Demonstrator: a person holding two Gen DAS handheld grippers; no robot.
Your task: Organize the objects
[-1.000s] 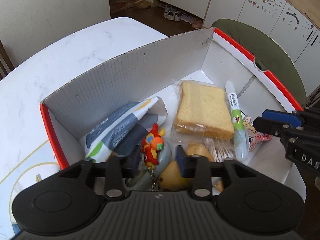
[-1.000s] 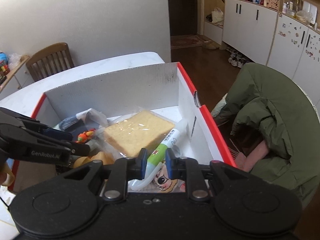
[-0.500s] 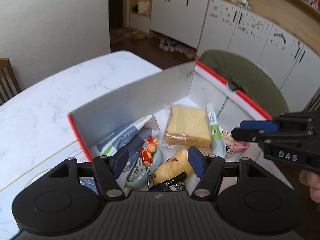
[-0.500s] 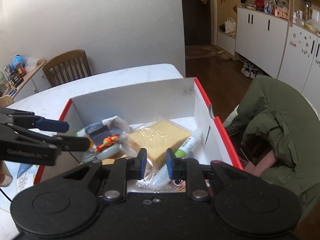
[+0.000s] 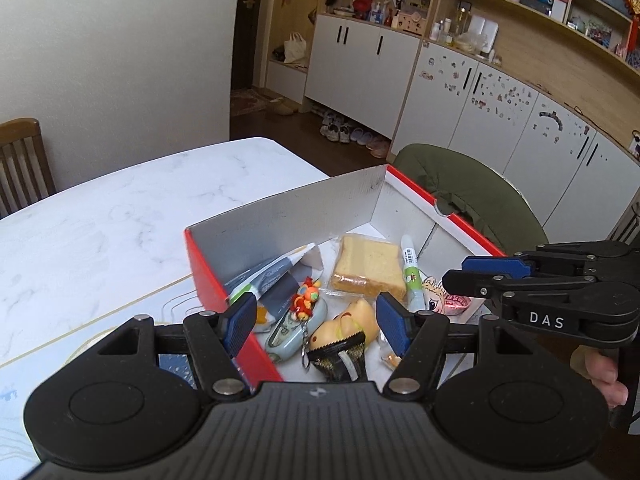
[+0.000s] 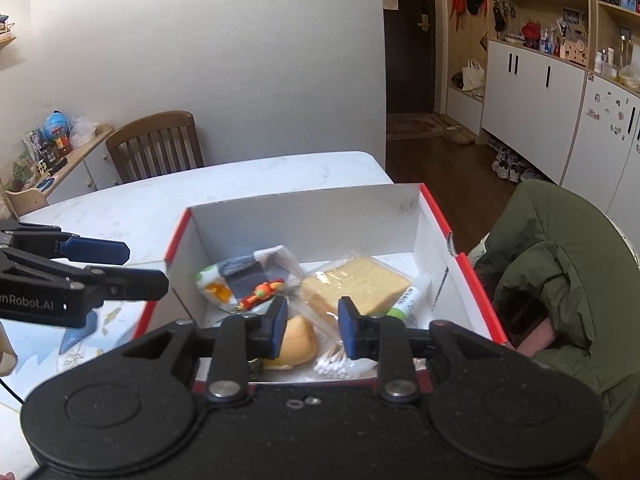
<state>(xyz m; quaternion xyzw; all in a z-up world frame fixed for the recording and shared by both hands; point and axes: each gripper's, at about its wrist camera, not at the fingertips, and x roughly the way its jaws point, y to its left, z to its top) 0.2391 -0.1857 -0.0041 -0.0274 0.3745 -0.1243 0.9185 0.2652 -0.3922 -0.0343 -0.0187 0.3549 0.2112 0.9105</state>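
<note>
A red-rimmed white cardboard box (image 5: 288,216) stands on the table, also in the right wrist view (image 6: 304,216). In it lie a wrapped bread slice (image 5: 368,266), a white-and-green marker pen (image 5: 410,268), a red-orange keychain figure (image 5: 305,298) on a grey pouch (image 5: 292,330), a yellow duck toy (image 5: 352,324) and cotton swabs (image 6: 332,364). My left gripper (image 5: 316,322) hangs above the box's near left corner, jaws opening, gripping nothing. My right gripper (image 6: 313,326) hovers over the near edge, jaws opening and empty; it shows in the left view (image 5: 480,276).
The white marble table (image 5: 120,220) stretches left and behind the box. A printed placemat (image 6: 92,328) lies at the box's left. A wooden chair (image 6: 156,144) stands behind the table. A green jacket (image 6: 560,264) covers a chair right of the box.
Both grippers have pulled back and up out of the box. The left jaws spread away from the keychain figure. The right jaws parted and left the marker pen lying in the box.
</note>
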